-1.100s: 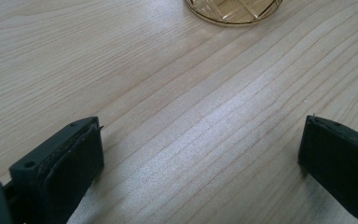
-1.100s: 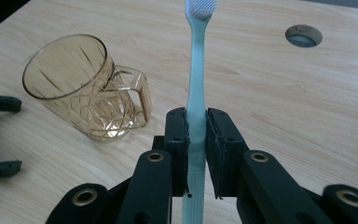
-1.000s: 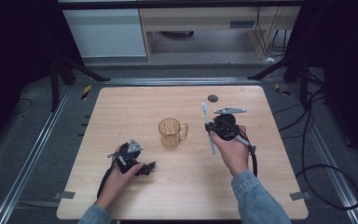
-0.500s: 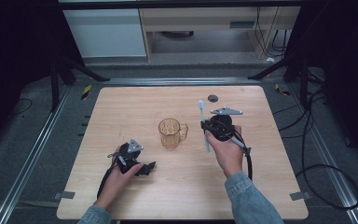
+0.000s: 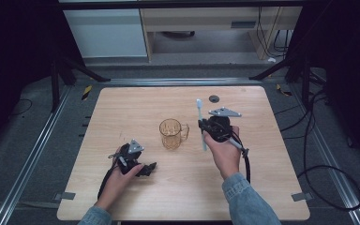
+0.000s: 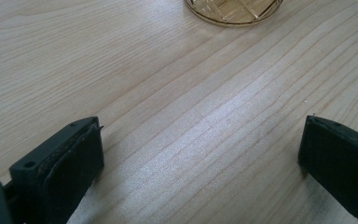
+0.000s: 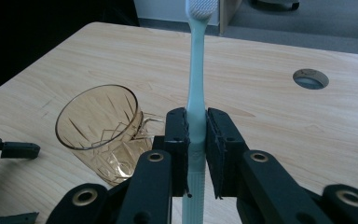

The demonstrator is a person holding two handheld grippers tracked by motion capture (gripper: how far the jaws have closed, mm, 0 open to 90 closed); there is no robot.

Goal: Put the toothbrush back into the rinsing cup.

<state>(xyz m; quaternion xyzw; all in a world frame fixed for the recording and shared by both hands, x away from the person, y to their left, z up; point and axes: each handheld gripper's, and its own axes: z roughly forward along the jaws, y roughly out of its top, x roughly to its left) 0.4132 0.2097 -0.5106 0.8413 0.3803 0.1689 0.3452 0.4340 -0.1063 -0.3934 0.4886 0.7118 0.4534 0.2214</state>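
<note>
Beside the amber cup point(image 7: 103, 130), the right gripper point(image 7: 196, 140) clamps a toothbrush point(image 7: 196, 70); the left gripper point(image 6: 200, 154) gapes wide on the table point(image 5: 281, 187).

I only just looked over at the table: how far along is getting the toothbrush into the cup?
Done: the right gripper is shut on the toothbrush, lifted off the table. In hand: it holds the brush beside the amber cup, bristle end away from the hand. Left: probably placing it inside; the cup looks empty. The left gripper rests open near the table.

A lab or recording room, by the look of it. The wooden bench point(image 5: 183, 187) stands between metal rails point(image 5: 33, 154), black tripod legs point(image 5: 70, 70) and loose cables point(image 5: 328, 183) on grey floor.
</note>
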